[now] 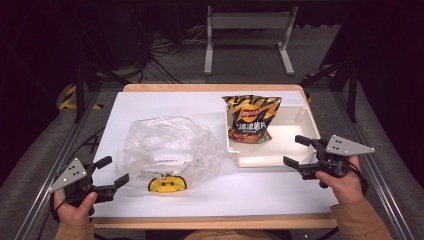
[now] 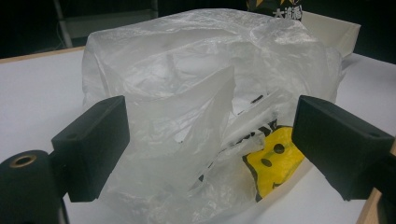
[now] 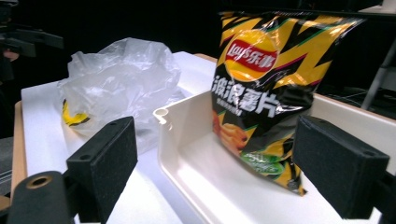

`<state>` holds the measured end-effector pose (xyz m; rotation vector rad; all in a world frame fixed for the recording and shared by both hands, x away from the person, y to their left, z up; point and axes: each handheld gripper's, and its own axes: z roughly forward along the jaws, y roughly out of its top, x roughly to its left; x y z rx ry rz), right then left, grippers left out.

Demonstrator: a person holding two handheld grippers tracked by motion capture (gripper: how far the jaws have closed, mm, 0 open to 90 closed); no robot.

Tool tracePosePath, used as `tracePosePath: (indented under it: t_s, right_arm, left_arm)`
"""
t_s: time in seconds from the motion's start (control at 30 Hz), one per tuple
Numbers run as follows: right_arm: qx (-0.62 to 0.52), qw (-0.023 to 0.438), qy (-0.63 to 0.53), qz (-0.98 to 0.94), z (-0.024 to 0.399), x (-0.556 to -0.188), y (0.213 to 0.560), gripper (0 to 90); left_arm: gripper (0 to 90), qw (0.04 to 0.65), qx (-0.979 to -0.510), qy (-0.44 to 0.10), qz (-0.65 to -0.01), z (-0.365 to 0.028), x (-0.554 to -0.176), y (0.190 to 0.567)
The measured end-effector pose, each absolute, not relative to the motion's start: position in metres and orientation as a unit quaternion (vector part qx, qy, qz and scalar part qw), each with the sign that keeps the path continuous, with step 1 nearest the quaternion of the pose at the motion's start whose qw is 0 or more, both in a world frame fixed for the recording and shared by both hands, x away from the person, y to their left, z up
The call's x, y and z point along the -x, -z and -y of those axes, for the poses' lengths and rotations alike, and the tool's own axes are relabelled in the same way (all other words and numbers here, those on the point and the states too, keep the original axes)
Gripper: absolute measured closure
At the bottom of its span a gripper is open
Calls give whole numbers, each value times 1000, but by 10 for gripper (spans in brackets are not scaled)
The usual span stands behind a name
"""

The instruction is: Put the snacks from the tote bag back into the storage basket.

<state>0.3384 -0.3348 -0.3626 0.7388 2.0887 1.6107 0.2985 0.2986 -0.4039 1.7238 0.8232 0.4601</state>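
Both grippers are hovering with jaws apart, the left gripper (image 1: 111, 172) facing the plastic bag (image 1: 167, 147), the right gripper (image 1: 300, 151) facing the tray (image 1: 260, 157).
Sitting crumpled at about 7 o'clock on the table (image 1: 280, 192), the plastic bag is looking light, limp and slippery, so pinching a gathered fold near its open top seems safest; at 2 o'clock the tray is holding the chip bag (image 1: 251, 119), which is leaning upright, puffy and crushable, best gripped by a sealed edge.
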Motion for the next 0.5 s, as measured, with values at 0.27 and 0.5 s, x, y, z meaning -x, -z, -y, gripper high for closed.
tracePosePath:
  t_s: [0.27, 0.5]
  right_arm:
    - [-273, 198, -578, -744, 333, -334, 389, 158]
    - [-288, 209, -560, -749, 332, -336, 416, 194]
  left_arm:
    - [118, 555, -733, -193, -343, -297, -298, 405]
    - [116, 549, -740, -190, -339, -294, -299, 408]
